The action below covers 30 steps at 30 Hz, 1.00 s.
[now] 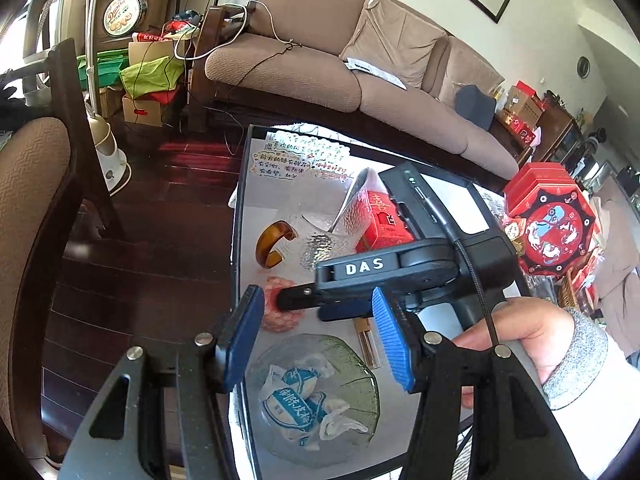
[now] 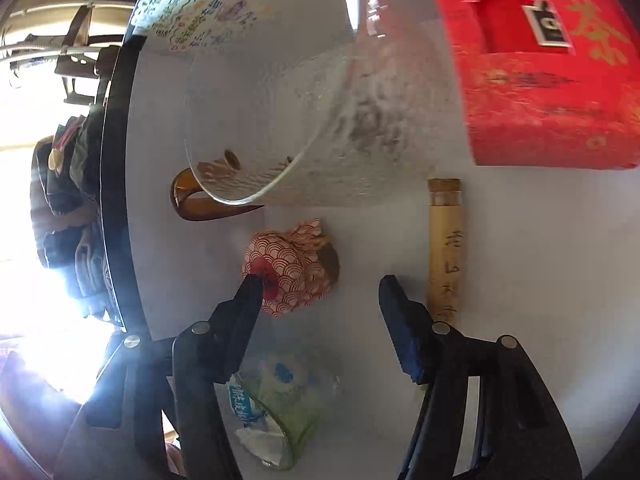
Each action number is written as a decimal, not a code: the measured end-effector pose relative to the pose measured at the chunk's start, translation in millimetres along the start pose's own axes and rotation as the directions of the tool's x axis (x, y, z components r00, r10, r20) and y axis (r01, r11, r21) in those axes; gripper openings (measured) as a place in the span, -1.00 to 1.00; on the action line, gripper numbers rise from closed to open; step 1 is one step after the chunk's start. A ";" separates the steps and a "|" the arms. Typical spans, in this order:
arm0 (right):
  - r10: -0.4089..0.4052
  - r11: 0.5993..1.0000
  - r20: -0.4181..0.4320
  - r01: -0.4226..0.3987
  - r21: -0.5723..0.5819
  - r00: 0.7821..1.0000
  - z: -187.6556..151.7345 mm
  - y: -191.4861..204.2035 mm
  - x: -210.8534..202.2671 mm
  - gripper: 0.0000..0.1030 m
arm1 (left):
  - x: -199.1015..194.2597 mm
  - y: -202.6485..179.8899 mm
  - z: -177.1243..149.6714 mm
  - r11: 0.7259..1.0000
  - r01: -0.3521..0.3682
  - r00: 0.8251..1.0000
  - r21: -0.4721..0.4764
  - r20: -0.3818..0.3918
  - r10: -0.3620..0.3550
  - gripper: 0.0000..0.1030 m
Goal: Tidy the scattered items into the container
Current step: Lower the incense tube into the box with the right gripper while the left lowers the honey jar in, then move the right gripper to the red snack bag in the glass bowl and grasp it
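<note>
One wrapped packet (image 1: 298, 394) in green glass dish (image 1: 360, 364) (crumpled).

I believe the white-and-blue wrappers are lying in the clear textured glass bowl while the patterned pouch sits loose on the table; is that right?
Not quite. The wrappers lie in the green glass plate, not in the clear textured glass bowl, which holds none of them. The left wrist view shows this. The patterned pouch does sit loose on the table, as the right wrist view shows.
</note>
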State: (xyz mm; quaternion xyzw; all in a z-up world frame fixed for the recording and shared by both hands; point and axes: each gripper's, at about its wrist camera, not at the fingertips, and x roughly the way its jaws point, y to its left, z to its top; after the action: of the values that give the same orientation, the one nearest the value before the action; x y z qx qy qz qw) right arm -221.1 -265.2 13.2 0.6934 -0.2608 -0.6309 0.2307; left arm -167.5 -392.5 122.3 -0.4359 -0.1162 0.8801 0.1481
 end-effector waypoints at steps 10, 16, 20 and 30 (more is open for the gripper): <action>0.133 0.991 -0.011 -0.133 -0.021 0.991 5.0 25.5 18.7 -0.44 | 4.3 -9.5 3.6 1.000 -0.010 1.000 0.011 -0.009 0.010 0.10; 0.164 0.985 0.051 -0.160 -0.067 0.985 -11.4 29.4 -34.4 -0.40 | 8.7 -21.7 4.0 1.000 0.011 0.999 0.006 -0.032 -0.010 0.10; 0.122 0.984 0.150 -0.101 -0.144 0.981 -49.7 -5.6 -133.3 -0.31 | 7.8 -58.9 3.5 0.998 0.056 0.998 0.036 -0.031 -0.055 0.10; -0.243 0.964 0.445 0.266 0.012 0.862 -128.2 -182.3 -325.4 -0.22 | 47.2 -219.0 -26.3 0.973 0.224 0.971 0.058 -0.098 -0.217 0.19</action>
State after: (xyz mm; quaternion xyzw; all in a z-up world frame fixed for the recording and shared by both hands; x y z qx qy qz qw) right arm -102.8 84.1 152.9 0.5541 -0.1967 -0.8030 0.0971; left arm -138.7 -169.9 145.2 -0.4545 -0.1268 0.8409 0.2649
